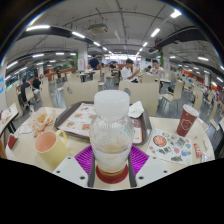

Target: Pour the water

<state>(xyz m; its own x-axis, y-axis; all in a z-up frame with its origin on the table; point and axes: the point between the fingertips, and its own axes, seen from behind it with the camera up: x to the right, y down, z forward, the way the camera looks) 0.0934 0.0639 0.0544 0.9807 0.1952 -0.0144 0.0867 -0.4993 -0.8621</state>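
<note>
Bottle (111, 138) clamped btwn jaws; mug (50, 149) beside, tray (68, 118) beyond.

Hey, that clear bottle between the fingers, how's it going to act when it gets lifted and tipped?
The clear bottle looks like thin plastic, so it may flex under a squeeze. It is tall and narrow, so probably tippy if nudged. The gripper has its fingers close at both sides; contact is unclear. The yellow cup stands beside it.

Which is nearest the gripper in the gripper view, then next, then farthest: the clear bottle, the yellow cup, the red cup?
1. Clear bottle, between the fingers of the gripper.
2. Yellow cup, just left of the fingers.
3. Red cup, beyond them to the right.
</note>
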